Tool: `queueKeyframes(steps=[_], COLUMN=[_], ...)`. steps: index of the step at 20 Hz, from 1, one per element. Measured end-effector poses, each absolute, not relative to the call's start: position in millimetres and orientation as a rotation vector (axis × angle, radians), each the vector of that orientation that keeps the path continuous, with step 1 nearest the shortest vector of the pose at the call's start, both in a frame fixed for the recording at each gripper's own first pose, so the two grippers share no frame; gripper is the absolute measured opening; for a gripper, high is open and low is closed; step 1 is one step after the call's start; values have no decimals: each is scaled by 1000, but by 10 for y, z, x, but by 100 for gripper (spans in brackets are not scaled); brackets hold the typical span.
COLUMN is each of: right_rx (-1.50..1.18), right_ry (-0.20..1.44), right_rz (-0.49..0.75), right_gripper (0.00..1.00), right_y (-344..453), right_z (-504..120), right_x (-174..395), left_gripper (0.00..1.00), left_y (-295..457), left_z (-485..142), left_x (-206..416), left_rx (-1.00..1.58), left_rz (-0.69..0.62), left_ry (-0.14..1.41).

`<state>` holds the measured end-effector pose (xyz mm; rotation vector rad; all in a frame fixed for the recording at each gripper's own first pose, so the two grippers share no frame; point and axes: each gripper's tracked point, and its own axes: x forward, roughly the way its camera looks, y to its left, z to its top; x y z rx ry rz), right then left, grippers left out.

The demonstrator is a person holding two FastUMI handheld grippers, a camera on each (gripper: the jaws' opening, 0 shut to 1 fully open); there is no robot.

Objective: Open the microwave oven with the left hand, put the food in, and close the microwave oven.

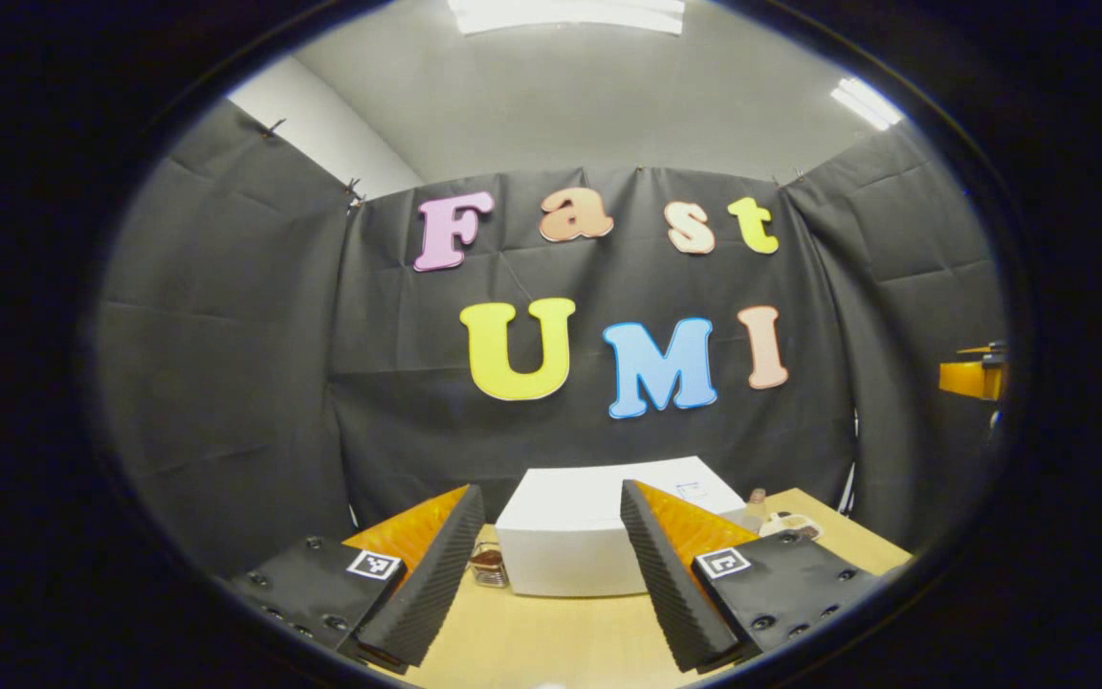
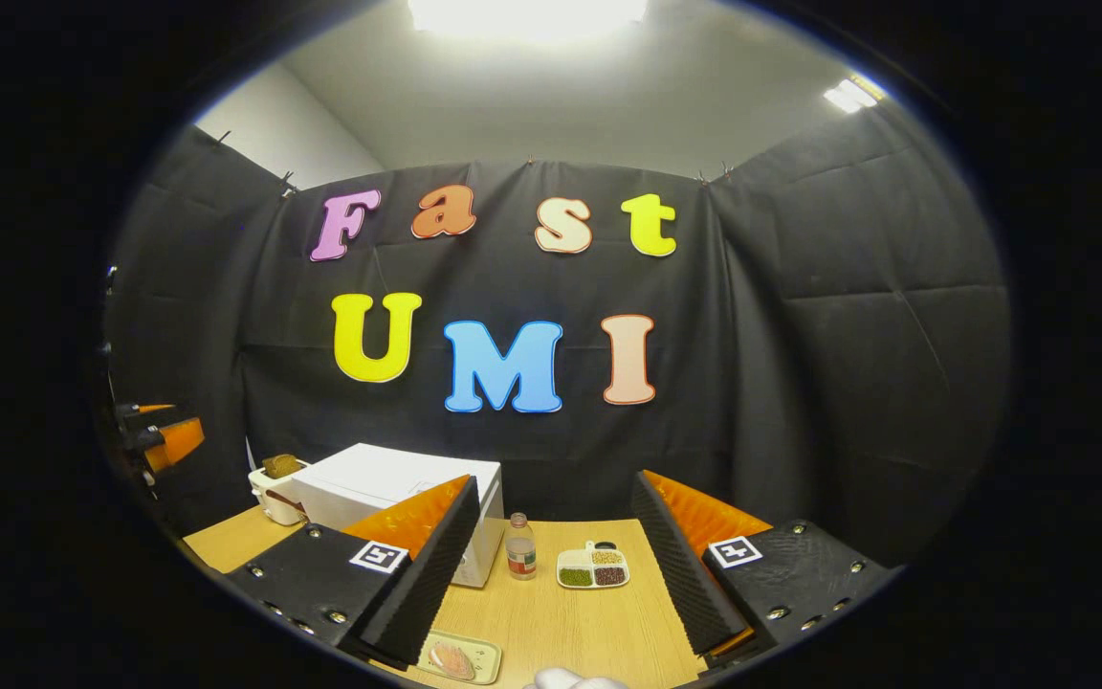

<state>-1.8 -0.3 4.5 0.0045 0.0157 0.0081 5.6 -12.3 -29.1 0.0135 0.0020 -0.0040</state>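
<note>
Left gripper view shows the left gripper (image 1: 541, 565) wide open, empty, facing the apparently closed microwave (image 1: 599, 536) at the table's (image 1: 551, 641) back edge, ready to open it.

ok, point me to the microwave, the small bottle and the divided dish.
microwave (image 2: 388, 488): right gripper view, on its white top.
small bottle (image 2: 519, 553): right gripper view, on its body, right of the microwave.
divided dish (image 2: 592, 566): right gripper view, on the middle of the dish, between compartments.

microwave oven (image 1: 570, 536) white | table (image 2: 561, 622) light wood | bottle (image 2: 519, 547) red-labelled
</note>
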Motion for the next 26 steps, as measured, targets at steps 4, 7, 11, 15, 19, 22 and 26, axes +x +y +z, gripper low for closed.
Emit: queueKeyframes(steps=[4,7,11,15,19,22,26], right_rx=[0,-28,1,-16,-34,-17,-41], right_ry=[21,23,37,70,100,113,128], right_rz=[-5,-16,-23,-79,-112,-134,-159], right_gripper=[98,98,98,98,98,98,99], right_y=[-98,-206,-295,-448,-475,-496,-552], right_z=[135,255,361,297,189,152,94], right_x=[-3,-7,-31,-43,-44,-53,-53], left_gripper=[94,94,95,95,100,100,97], left_y=[-469,-794,-1365,-1912,-2192,-2292,-2473], left_z=[-770,-1124,-1719,-2270,-2753,-3060,-3292], left_x=[180,298,604,1037,1492,1925,2329], left_rx=[14,-7,3,25,21,30,44], left_rz=[-38,-76,-139,-198,-208,-191,-192], left_ry=[57,80,102,116,140,155,165])
